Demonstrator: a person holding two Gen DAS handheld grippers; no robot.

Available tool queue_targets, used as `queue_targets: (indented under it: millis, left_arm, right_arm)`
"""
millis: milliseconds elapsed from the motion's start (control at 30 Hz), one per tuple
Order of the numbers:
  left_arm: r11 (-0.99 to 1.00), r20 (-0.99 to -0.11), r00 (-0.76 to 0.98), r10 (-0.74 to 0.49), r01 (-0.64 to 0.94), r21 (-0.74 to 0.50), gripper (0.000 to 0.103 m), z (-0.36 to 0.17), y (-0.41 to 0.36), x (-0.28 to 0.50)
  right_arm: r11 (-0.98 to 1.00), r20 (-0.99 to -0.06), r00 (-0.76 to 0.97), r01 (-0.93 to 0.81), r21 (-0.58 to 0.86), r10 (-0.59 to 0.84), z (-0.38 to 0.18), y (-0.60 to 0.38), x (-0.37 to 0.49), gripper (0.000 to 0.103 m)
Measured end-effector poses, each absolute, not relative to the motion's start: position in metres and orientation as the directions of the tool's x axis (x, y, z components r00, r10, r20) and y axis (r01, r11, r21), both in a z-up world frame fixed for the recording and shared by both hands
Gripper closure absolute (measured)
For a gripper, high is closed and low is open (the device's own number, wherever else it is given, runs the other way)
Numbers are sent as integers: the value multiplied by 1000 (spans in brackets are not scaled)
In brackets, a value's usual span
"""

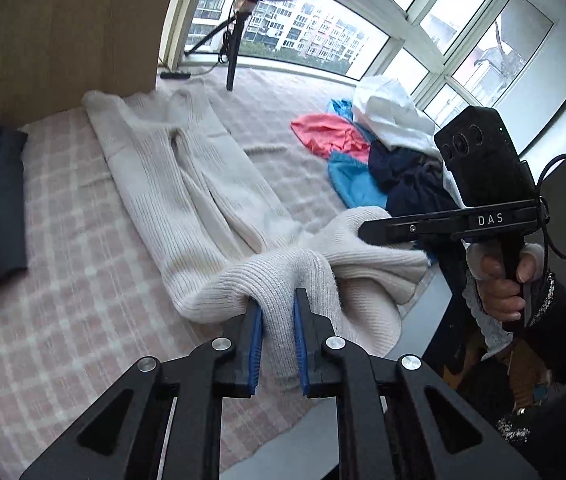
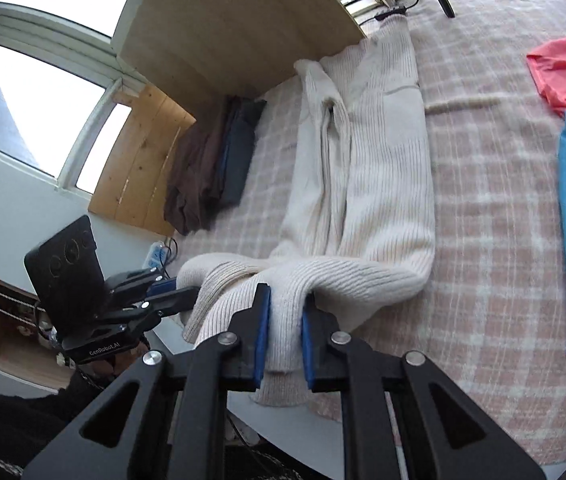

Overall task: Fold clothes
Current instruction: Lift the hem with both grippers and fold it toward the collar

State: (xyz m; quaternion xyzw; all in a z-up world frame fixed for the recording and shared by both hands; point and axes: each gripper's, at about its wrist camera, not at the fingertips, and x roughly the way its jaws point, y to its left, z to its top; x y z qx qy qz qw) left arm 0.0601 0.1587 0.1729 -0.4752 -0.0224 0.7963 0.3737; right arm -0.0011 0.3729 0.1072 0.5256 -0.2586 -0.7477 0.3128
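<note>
While the long cream sweater (image 1: 187, 184) lies stretched out on the pink checked blanket (image 1: 67, 280), we hold its near end up with both claws. Our left claw (image 1: 277, 312) is closed on a thick bunch of the ribbed knit, with the wool squeezed between its blue pads (image 1: 257, 344). Our right claw (image 2: 286, 312) is closed on the same sweater (image 2: 363, 168) in the same way, just beside the left one, and the knit hangs down over the edge of the blanket (image 2: 495, 216) between its pads (image 2: 262, 332).

From the left wrist view we see the right claw (image 1: 363, 229) from the side, poking into the wool, and a hand (image 1: 501, 280) gripping its black handle. From the right wrist view we see the left claw (image 2: 187, 290) from the side, touching the sweater's edge.

The far end of the sweater reaches up to a wooden board (image 1: 71, 28) by the window (image 1: 363, 12).

To the right sits a heap of other clothes: a coral top (image 1: 329, 136), a blue top (image 1: 353, 182), a dark navy piece (image 1: 411, 176) and a white one (image 1: 391, 112). They are well apart from the sweater. On the left edge lies a folded dark blue garment (image 2: 239, 152), with a brown garment (image 2: 193, 168) right beside it.
</note>
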Motion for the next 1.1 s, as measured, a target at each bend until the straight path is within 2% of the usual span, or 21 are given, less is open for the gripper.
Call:
queue_targets:
  millis: [133, 267, 400, 633, 833, 900, 1000, 1033, 1100]
  left_arm:
    - [-732, -718, -309, 624, -552, -399, 90, 195, 157, 1]
    - [-752, -717, -311, 624, -488, -443, 90, 189, 152, -63]
    - [-773, -744, -292, 601, -449, -448, 90, 161, 157, -114]
    - [-802, -810, -188, 555, -380, -461, 90, 88, 164, -179]
    - [-806, -830, -136, 540, -365, -465, 87, 59, 170, -201]
    - [-802, -827, -108, 552, -341, -491, 87, 59, 167, -206]
    - [-773, -789, -88, 608, -291, -564, 86, 70, 154, -211]
    - [-761, -772, -102, 627, -292, -579, 81, 75, 149, -211]
    - [-737, -737, -137, 661, -301, -605, 65, 87, 137, -210]
  right_arm:
    - [-644, -587, -290, 174, 745, -756, 136, 401, -58, 89]
    - [-638, -591, -292, 96, 764, -752, 134, 406, -122, 89]
    - [-655, -628, -279, 5, 756, -727, 105, 399, -179, 89]
    - [-672, -689, -190, -154, 725, -700, 19, 395, -240, 89]
    - [-640, -668, -159, -197, 743, -727, -7, 402, -255, 89]
    - [-624, -653, -141, -201, 755, -744, -4, 406, -253, 86]
    - [-556, -581, -147, -179, 811, -800, 10, 418, -246, 67]
    - [-532, -555, -167, -161, 831, -815, 18, 426, -244, 59]
    - [-509, -521, -202, -111, 854, -829, 34, 440, -239, 56]
